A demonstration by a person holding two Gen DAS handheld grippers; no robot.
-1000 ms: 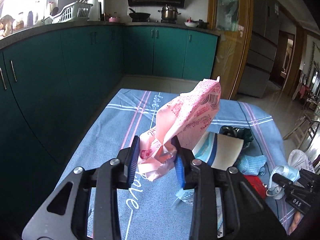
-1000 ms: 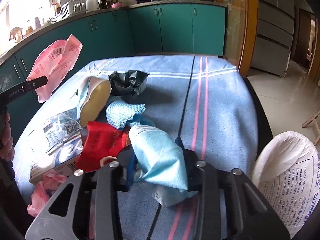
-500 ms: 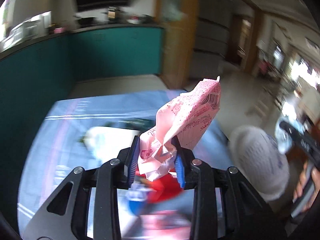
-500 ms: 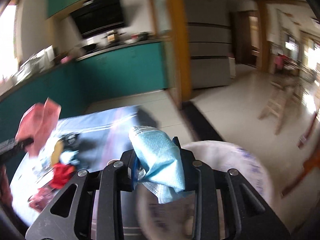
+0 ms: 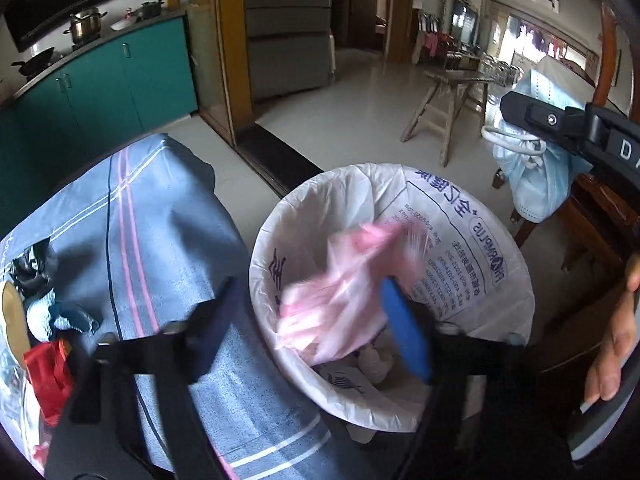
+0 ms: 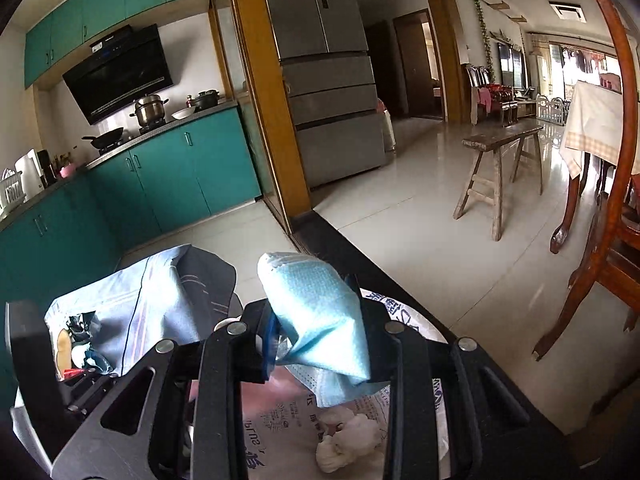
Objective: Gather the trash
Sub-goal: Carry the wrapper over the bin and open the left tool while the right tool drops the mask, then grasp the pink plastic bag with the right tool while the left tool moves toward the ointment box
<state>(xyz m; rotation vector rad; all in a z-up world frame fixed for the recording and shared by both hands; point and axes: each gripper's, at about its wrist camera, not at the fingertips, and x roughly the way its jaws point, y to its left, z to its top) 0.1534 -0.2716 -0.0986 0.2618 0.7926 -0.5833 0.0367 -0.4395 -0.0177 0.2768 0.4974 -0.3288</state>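
Left claw: our jaws stand wide apart and grip nothing; the pink wrapper shows blurred between them, seemingly loose and on its way down.
Wrapper: just ahead of our left fingertips, over the mouth of the bin, its long axis running roughly across the gap, up toward the right.
Right claw: our jaws are closed tight on the blue mask, which stands up between the pads and folds over them.
Mask and bin: the lined bin lies directly under and just beyond our right fingertips; white wads already lie inside.
Key relation: the mask hangs above the bin's opening, so we judge that simply parting the right jaws should drop it in; the right claw is the one with a load left.
Risk: the mask's ear loop may catch on a finger.
Left of the bin: the table under its blue cloth, with more trash lying near its left edge, well off from both claws.
Beyond: a wooden bench on the tiled floor.
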